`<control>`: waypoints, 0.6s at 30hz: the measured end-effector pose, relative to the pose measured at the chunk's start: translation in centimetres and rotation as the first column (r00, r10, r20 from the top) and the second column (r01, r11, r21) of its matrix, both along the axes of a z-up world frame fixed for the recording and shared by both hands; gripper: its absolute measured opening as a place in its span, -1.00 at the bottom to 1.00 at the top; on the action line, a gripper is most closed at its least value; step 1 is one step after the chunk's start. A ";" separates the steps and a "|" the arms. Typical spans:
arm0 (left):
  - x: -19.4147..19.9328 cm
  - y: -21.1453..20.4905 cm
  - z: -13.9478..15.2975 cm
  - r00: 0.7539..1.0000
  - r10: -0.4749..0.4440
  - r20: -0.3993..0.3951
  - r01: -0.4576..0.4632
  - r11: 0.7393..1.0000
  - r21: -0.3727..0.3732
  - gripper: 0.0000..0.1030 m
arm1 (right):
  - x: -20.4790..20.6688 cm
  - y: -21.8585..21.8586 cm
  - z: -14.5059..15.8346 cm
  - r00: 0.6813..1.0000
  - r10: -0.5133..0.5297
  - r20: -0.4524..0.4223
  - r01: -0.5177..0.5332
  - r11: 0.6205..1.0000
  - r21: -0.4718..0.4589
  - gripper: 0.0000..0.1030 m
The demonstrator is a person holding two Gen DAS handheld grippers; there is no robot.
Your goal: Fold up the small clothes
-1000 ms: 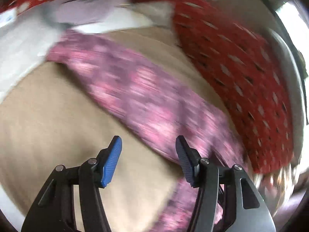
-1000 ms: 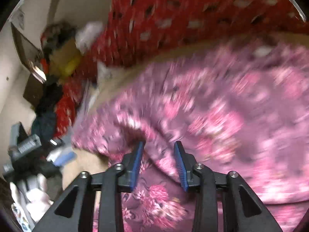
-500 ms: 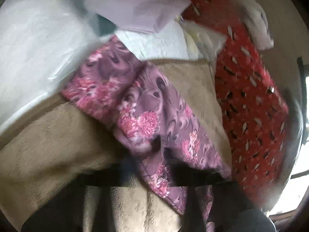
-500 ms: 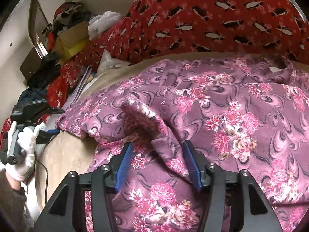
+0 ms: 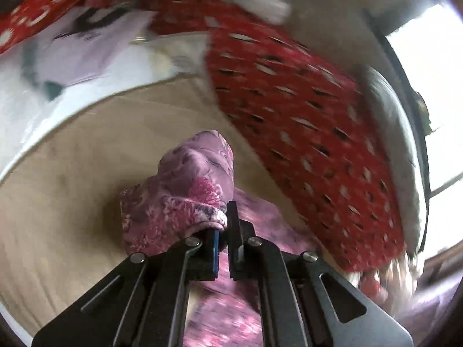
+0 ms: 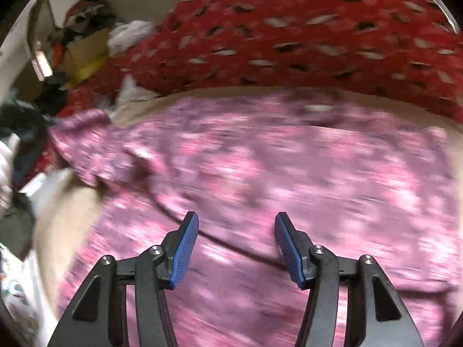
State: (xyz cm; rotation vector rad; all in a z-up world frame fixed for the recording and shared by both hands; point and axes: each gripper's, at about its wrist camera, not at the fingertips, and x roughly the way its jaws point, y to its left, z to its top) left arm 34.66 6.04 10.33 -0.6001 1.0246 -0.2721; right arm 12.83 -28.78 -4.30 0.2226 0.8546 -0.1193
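Left fingers (image 5: 222,225) pinching floral garment (image 5: 188,190), angled downward, right fingers (image 6: 235,248) apart above it

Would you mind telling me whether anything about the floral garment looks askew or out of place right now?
One end of the floral garment is bunched into a crumpled wad, pinched in the shut left gripper over the beige blanket. The rest lies spread under the open right gripper, blurred, with a rumpled ridge at its left edge.

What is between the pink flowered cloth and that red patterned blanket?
In the right wrist view, a strip of beige blanket separates the pink flowered cloth from the red patterned blanket.
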 end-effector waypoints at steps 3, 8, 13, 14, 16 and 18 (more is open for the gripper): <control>-1.2 -4.4 1.5 0.998 -0.058 0.026 0.057 0.998 0.020 -0.96 | -2.9 -3.5 -0.6 0.993 -0.114 -0.011 0.112 0.990 -0.085 0.54; -3.3 -12.1 1.7 0.986 -0.164 0.008 0.164 0.986 0.031 -0.96 | -5.0 -6.4 -2.7 0.990 -0.138 0.001 0.138 0.990 -0.010 0.88; -5.8 -20.1 -1.1 0.957 -0.288 -0.042 0.291 0.954 0.068 -0.96 | -3.8 -5.0 -3.4 0.994 -0.098 -0.044 0.092 0.989 -0.114 0.99; -6.2 -21.7 -2.4 0.949 -0.309 -0.065 0.314 0.946 0.083 -0.96 | -3.7 -5.0 -3.4 0.994 -0.097 -0.042 0.092 0.989 -0.116 0.99; -6.8 -24.0 -5.3 0.935 -0.333 -0.120 0.345 0.933 0.098 -0.96 | -3.9 -5.2 -3.5 0.995 -0.095 -0.035 0.091 0.991 -0.101 0.99; -7.0 -25.6 -8.7 0.923 -0.336 -0.187 0.359 0.927 0.105 -0.96 | -3.9 -5.3 -3.6 0.995 -0.093 -0.031 0.089 0.991 -0.097 0.99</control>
